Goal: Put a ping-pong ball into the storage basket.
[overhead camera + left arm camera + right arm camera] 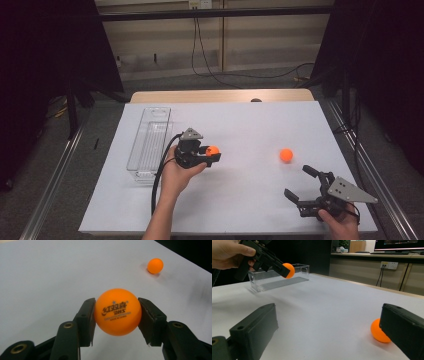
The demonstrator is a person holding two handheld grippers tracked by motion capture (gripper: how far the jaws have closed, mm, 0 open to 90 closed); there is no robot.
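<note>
The left gripper point(212, 154) holds a ball point(213, 150) by thin contact, so it could slip before the bin point(150, 145).

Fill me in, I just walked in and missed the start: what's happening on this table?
A person holds a gripper in each hand over a white table. The left gripper is shut on an orange ball and holds it clear of the surface, close to a clear plastic bin at the table's left. A second orange ball lies loose on the table. The right gripper rests near the front right corner with its jaws open, a little short of that second ball.
</note>
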